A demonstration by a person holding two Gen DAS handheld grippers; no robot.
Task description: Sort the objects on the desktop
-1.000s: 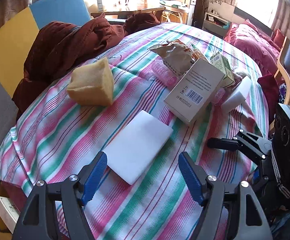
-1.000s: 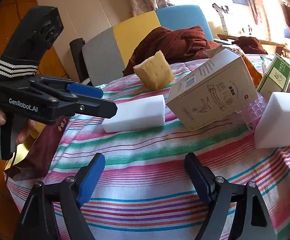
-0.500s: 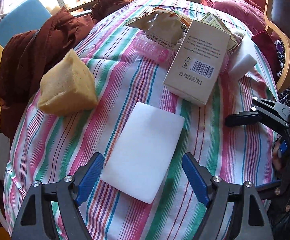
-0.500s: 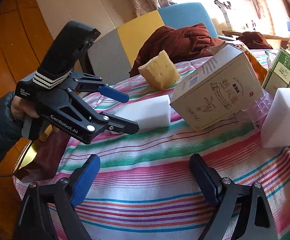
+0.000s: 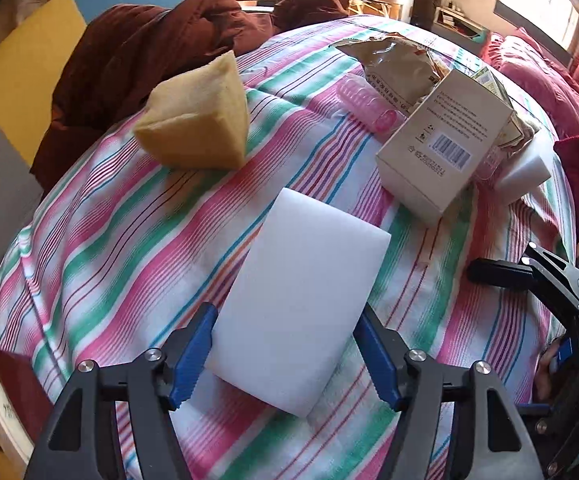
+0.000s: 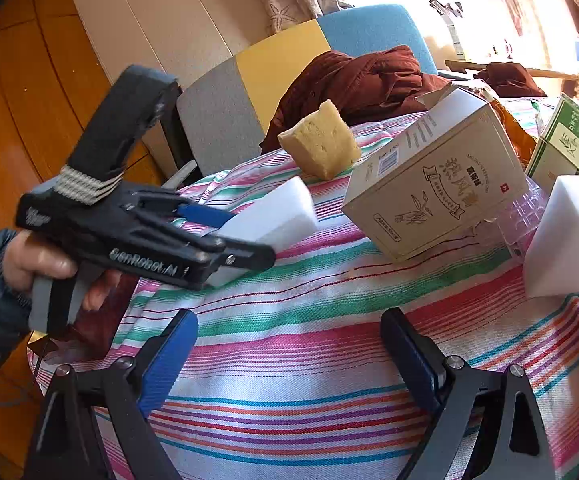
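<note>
A flat white sponge block (image 5: 301, 292) lies on the striped tablecloth (image 5: 109, 248). My left gripper (image 5: 285, 356) is open, and its blue pads stand on either side of the block's near end. The right wrist view shows this left gripper (image 6: 249, 236) astride the same block (image 6: 285, 208), held by a hand. My right gripper (image 6: 289, 360) is open over bare cloth with nothing between its fingers. A yellow sponge wedge (image 5: 201, 120) and a beige carton (image 5: 441, 144) lie farther back. A second white block (image 6: 569, 232) sits at the right.
A pink roller (image 5: 369, 108), a snack bag (image 5: 397, 64) and a green box (image 6: 565, 140) crowd behind the carton. A brown garment (image 5: 129, 52) hangs over a yellow, blue and grey chair (image 6: 273, 64) at the table's far edge. The cloth drops away at the near left.
My left gripper has moved forward and down, so the white block's near end now sits between its pads. The right gripper has barely moved.
</note>
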